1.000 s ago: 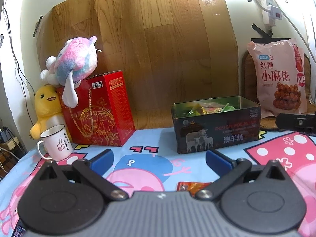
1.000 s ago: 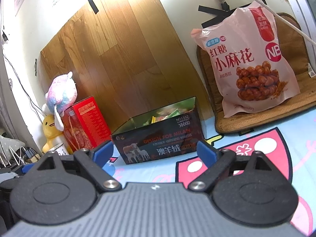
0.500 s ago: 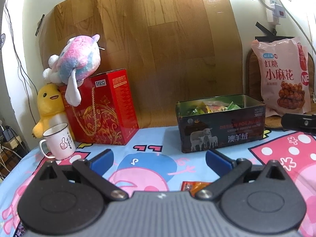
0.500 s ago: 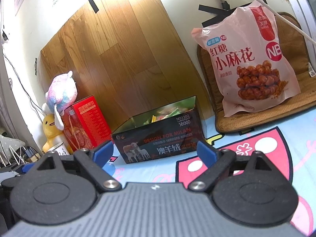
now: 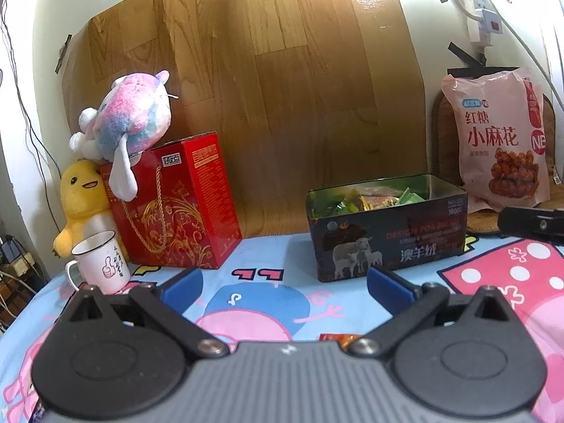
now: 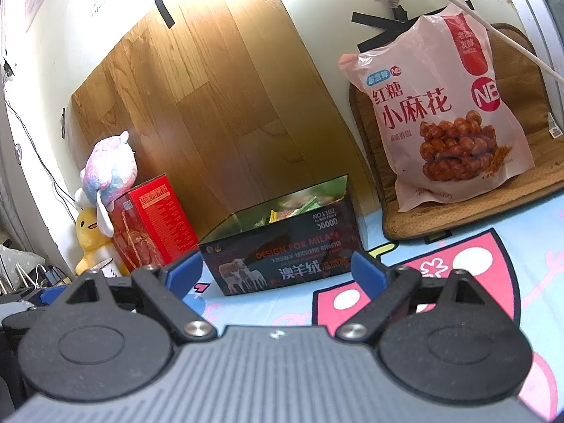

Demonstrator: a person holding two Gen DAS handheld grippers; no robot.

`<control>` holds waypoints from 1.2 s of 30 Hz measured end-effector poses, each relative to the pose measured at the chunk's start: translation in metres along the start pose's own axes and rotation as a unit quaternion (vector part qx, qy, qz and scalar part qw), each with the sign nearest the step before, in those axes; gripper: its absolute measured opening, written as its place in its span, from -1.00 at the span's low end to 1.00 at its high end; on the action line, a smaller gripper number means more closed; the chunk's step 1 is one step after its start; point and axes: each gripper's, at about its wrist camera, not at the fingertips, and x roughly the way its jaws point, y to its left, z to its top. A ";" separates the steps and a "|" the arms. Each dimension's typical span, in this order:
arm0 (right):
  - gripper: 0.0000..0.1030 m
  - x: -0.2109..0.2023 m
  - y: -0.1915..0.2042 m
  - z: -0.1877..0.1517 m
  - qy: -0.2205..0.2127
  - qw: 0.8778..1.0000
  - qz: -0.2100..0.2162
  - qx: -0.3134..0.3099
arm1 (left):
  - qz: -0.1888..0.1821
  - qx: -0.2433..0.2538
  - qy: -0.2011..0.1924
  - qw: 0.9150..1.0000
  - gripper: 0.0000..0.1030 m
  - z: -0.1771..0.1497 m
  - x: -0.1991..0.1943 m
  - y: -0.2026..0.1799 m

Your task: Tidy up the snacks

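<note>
Over the last second the left gripper point(image 5: 283, 287) has drawn back and lifted slightly from the open tin point(image 5: 387, 225), so the tin, the red gift box point(image 5: 176, 201) and the pink snack bag point(image 5: 500, 141) look smaller and farther, and less of the orange packet point(image 5: 340, 339) shows.

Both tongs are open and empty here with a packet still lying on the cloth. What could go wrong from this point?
1. The orange packet lies flat, mostly hidden under the left tongs; a grab could pinch the cloth too.
2. The tin already looks full of wrappers, so another snack might slide off.
3. The right tongs sit close beside the left, so they could collide over the tin.
</note>
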 end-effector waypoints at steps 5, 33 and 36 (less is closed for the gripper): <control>0.81 -0.001 0.001 0.000 -0.001 1.000 -0.001 0.001 | -0.002 0.005 0.007 1.000 1.00 -0.002 0.002 -0.002; 0.81 -0.001 0.002 0.001 0.000 1.000 0.001 0.001 | -0.001 0.013 0.007 1.000 1.00 0.001 0.005 -0.003; 0.81 -0.001 0.002 0.001 0.000 1.000 0.002 0.001 | 0.000 0.015 0.005 1.000 1.00 0.003 0.006 -0.004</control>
